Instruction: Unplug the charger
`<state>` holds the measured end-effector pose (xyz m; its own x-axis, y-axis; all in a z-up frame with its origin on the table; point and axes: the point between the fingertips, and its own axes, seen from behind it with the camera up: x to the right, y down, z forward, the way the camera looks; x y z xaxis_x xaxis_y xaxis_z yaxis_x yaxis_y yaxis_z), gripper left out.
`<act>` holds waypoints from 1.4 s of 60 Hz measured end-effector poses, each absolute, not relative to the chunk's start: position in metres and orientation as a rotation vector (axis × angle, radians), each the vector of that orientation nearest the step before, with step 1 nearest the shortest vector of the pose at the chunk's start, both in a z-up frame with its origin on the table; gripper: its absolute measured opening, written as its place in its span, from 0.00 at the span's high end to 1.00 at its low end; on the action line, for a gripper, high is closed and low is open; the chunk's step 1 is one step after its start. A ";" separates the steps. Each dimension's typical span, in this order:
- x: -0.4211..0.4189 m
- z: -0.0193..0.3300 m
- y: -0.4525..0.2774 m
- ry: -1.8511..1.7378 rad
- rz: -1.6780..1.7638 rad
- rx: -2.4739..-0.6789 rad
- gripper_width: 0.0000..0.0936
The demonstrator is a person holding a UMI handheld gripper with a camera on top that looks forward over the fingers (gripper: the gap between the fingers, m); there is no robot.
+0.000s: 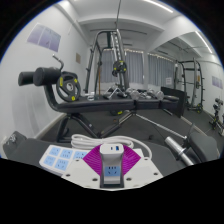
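Charger white, plugged into power strip, sitting between the magenta pads, gripper closed down on it from both sides, gym machines beyond on dark floor.

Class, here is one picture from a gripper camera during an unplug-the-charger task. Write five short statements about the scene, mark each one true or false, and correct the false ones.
1. The white charger sits between the pads of the gripper. True.
2. The charger lies loose on the floor. False: it is plugged into the white power strip.
3. The power strip has no free sockets. False: free sockets show beside the charger.
4. Gym equipment stands beyond the fingers. True.
5. The room is outdoors. False: windows and ceiling lights show.
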<state>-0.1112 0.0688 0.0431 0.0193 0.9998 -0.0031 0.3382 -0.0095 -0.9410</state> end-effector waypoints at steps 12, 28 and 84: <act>-0.103 0.183 0.122 -1.281 1.161 -1.415 0.77; -0.080 0.114 0.214 -1.415 0.933 -1.557 0.76; 0.091 0.109 0.179 -1.517 0.872 -1.650 0.08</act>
